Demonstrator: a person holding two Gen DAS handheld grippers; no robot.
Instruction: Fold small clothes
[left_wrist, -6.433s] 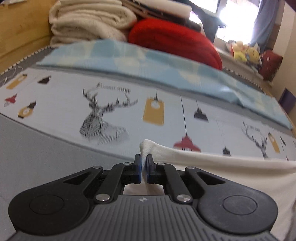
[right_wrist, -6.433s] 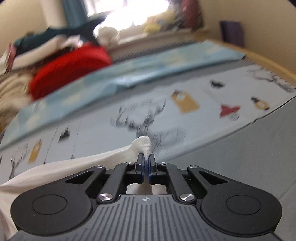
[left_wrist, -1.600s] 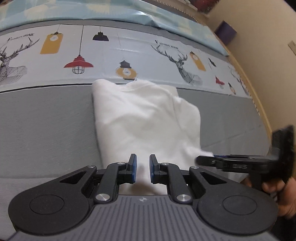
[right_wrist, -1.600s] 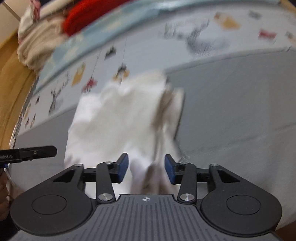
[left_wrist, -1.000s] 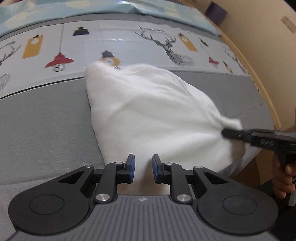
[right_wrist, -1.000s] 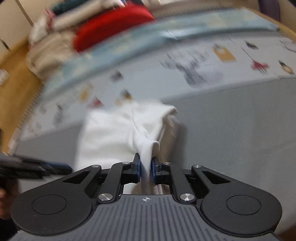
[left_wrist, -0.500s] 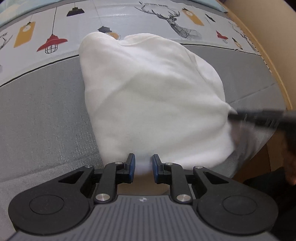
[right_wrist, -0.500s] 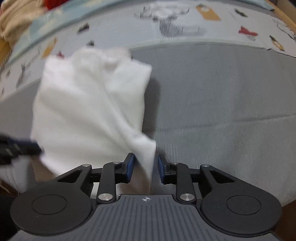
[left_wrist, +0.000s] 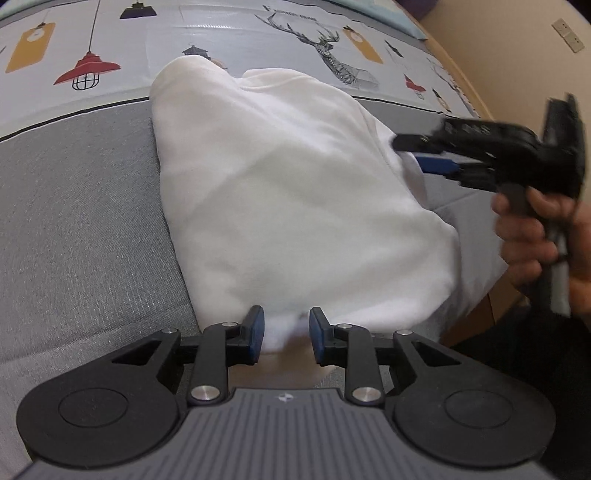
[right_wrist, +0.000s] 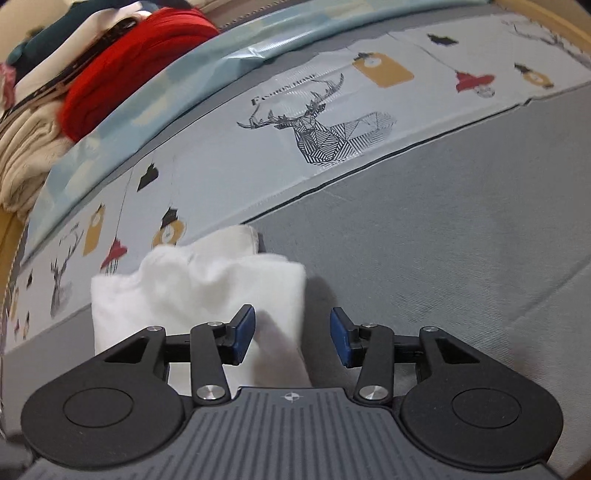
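We see one bed sheet (left_wrist: 85, 206), grey in front with a printed band of deer heads and lamps behind. Along its far side, in the right wrist view, sits one pile of bedding (right_wrist: 33, 147) beside one red cushion (right_wrist: 129, 62). One white garment (left_wrist: 288, 192) lies folded on the grey part, its near edge just ahead of our two tools. The left gripper (left_wrist: 283, 330) stands narrowly apart with the hem between its pads. The right gripper (right_wrist: 291, 334) is spread wide at the garment's right edge, gripping nothing, held by one hand (left_wrist: 532, 236).
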